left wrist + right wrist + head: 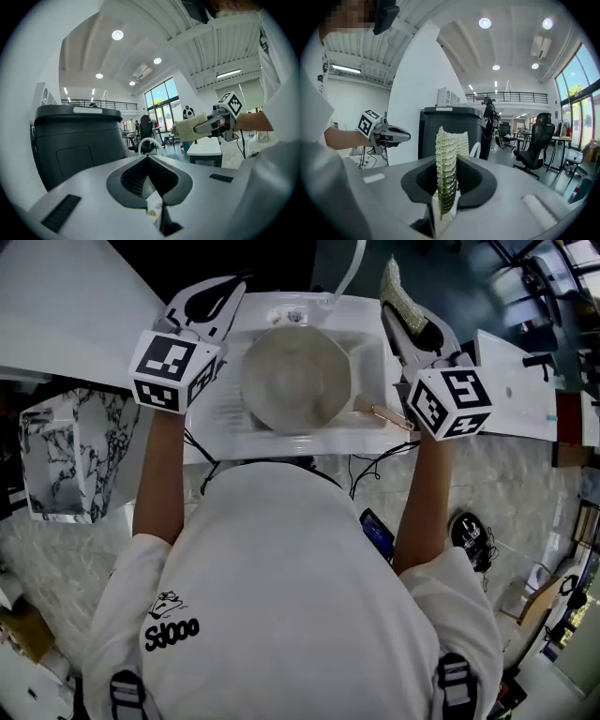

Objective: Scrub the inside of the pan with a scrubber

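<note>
A round grey pan (295,379) sits in the white sink (370,352), its copper-coloured handle (382,414) pointing right. My right gripper (397,317) is raised at the sink's right side, shut on a pale yellow-green scrubber (397,287) that stands up between its jaws. The scrubber (449,161) fills the jaws in the right gripper view, and the left gripper view shows the scrubber (190,127) held in the air. My left gripper (232,285) is raised at the sink's left side, its jaws shut with nothing between them (148,157). Neither gripper touches the pan.
A curved faucet (343,277) rises behind the sink. A marbled white box (66,456) stands on the floor at left, and a white table (516,381) at right. A dark bin (77,140) stands beyond the sink. Cables hang under the counter (375,460).
</note>
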`<state>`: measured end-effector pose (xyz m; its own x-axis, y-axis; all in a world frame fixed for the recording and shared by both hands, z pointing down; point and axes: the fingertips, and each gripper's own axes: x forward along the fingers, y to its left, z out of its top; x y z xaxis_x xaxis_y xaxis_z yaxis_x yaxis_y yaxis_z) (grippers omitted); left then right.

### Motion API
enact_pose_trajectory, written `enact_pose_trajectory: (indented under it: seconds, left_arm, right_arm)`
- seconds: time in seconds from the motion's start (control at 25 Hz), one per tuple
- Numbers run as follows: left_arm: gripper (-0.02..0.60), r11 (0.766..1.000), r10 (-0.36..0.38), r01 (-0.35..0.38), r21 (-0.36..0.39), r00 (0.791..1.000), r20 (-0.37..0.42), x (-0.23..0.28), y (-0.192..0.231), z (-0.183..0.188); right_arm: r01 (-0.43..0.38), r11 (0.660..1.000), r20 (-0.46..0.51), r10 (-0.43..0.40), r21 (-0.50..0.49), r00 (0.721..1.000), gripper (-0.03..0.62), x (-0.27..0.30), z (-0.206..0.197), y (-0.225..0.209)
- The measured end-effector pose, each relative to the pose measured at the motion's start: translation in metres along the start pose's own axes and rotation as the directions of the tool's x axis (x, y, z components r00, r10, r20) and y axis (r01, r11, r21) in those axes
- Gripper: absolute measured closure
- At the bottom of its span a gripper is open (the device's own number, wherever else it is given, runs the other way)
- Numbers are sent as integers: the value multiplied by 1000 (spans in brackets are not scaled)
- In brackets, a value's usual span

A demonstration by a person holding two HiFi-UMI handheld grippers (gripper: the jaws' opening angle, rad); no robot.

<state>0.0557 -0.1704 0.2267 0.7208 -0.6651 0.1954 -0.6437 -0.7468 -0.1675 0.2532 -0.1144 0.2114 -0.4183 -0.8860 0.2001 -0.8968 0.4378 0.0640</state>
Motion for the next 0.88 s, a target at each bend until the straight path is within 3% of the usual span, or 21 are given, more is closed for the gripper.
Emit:
enact_pose_trajectory:
  seconds: [0.4,0.88]
  left_arm:
    - [577,998,-42,35,58,993,109,-1,-14,56]
    - [577,996,-82,77,54,993,86,8,-25,46]
  right_arm:
    - [93,992,32,-90,-89,995,522,-18,22,3]
    - [94,992,2,-94,-85,996,522,-14,9,2]
